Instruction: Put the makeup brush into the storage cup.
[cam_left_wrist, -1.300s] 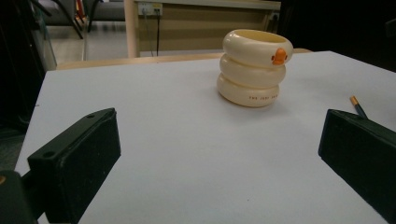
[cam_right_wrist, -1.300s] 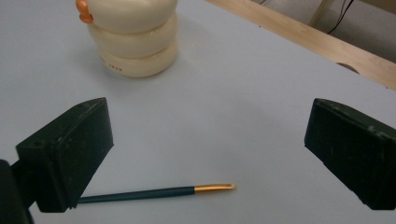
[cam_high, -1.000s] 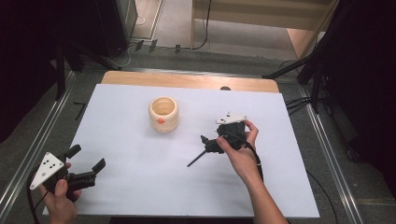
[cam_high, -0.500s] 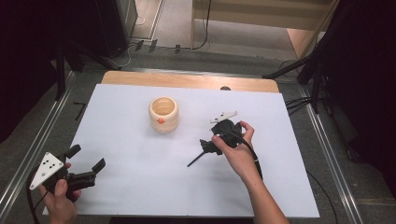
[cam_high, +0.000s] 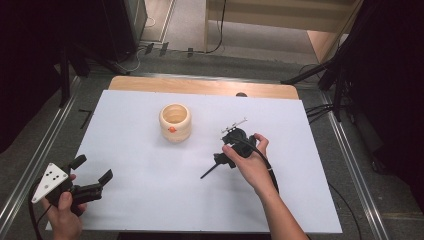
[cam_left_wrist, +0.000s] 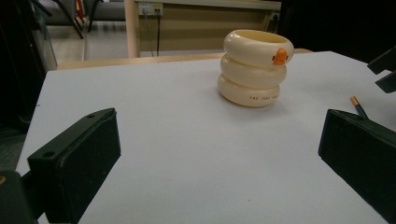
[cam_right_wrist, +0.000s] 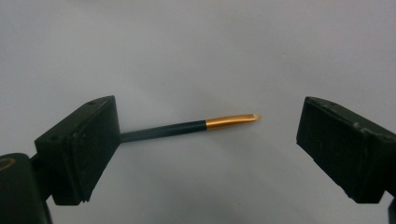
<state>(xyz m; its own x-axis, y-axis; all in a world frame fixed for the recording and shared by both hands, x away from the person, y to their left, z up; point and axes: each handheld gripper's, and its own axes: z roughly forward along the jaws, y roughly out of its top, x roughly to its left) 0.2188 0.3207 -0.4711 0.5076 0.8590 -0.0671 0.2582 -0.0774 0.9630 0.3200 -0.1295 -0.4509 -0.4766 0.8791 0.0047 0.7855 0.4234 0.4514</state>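
Right gripper jaws spread wide over the white table, straddling a black makeup brush lying flat, untouched. Left gripper open at near-left corner. Cream ring-stacked duck cup stands mid-table.

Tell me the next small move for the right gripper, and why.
Probably shut the right gripper on the brush. Its jaws stand wide open over the white table with the thin dark handle and gold ferrule lying between them, nothing gripped yet. The left gripper waits open.
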